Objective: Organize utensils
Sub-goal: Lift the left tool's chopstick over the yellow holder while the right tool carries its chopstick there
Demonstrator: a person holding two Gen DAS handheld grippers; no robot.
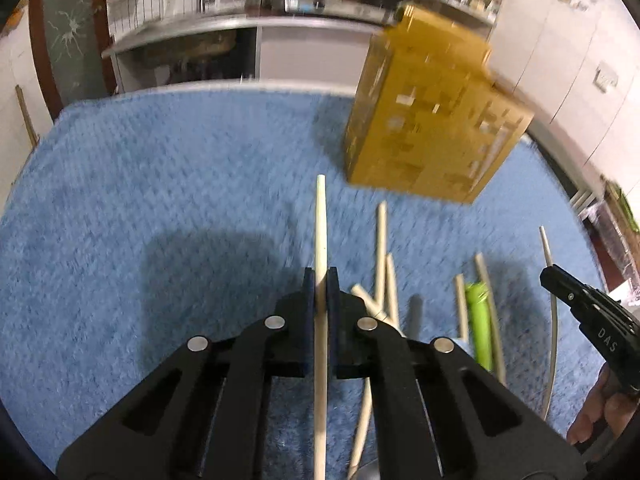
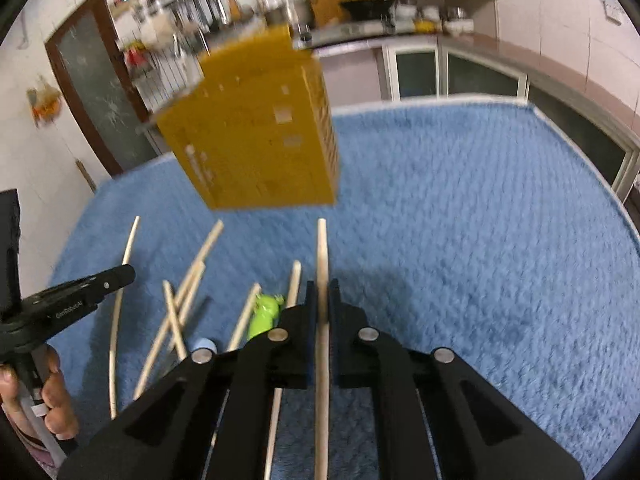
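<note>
My left gripper [image 1: 321, 276] is shut on a pale wooden chopstick [image 1: 321, 216] that points forward above the blue mat. My right gripper [image 2: 322, 288] is shut on another chopstick [image 2: 322, 248], also raised. A yellow perforated utensil holder [image 1: 428, 120] stands on the mat ahead; it also shows in the right wrist view [image 2: 256, 128]. Several loose chopsticks [image 1: 382, 252] and a green utensil [image 1: 478, 320] lie on the mat between the grippers. The right gripper shows at the right edge of the left view [image 1: 548, 272], the left gripper at the left of the right view [image 2: 128, 272].
The blue fuzzy mat [image 1: 160, 184] covers the table. A kitchen counter with racks and pots [image 1: 248, 0] lies behind, and a white wall [image 1: 580, 60] at the right. In the right wrist view, loose chopsticks [image 2: 176, 312] lie left of my fingers.
</note>
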